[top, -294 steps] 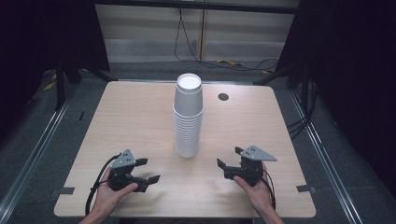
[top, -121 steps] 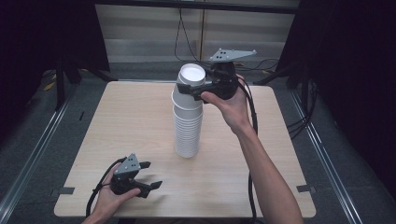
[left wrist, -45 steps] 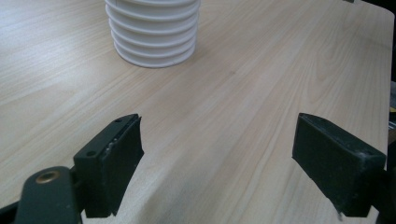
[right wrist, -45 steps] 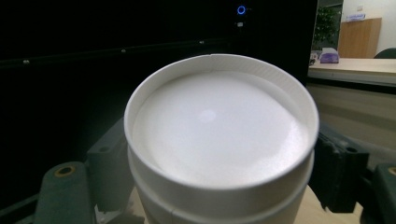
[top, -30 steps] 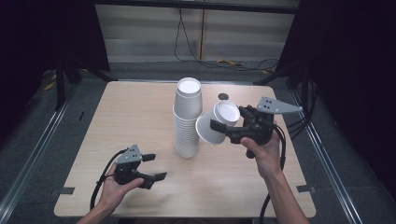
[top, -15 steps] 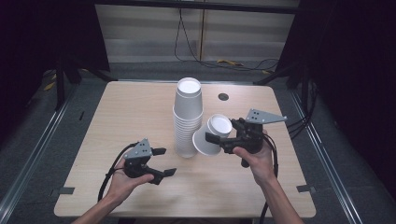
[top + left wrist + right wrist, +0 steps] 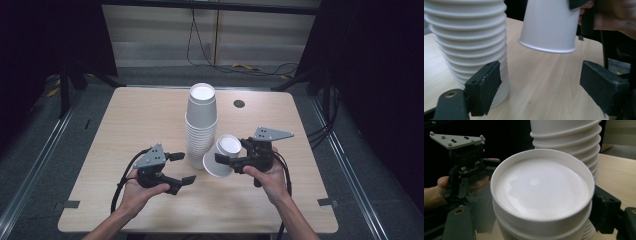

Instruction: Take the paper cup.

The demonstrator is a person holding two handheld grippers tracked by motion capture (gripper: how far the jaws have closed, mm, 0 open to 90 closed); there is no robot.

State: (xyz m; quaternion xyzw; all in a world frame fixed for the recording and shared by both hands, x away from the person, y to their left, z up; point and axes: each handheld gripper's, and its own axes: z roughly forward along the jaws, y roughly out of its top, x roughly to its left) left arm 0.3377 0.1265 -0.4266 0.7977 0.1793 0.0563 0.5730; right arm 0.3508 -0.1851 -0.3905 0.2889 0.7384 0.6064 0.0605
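A tall stack of white paper cups [image 7: 201, 120] stands upside down in the middle of the wooden table [image 7: 135, 120]. My right gripper [image 7: 228, 153] is shut on a white cup [image 7: 220, 164], tilted, with its base up and toward the camera, just right of the stack's foot. In the right gripper view the cup [image 7: 539, 187] sits between the jaws, and a second rim under it hints at a nested cup. My left gripper [image 7: 181, 168] is open with nothing between its jaws, left of the stack's foot. In the left gripper view the held cup [image 7: 551, 25] hangs above the table beside the stack [image 7: 469, 37].
A small dark round hole [image 7: 239, 103] sits in the tabletop behind the stack. Cables [image 7: 260, 67] lie on the floor beyond the far edge. Bare wood lies to the left and right of the stack and near the front edge.
My right gripper has come down and toward the front with the cup, ending low beside the stack's foot. My left gripper has risen and moved right toward the stack.
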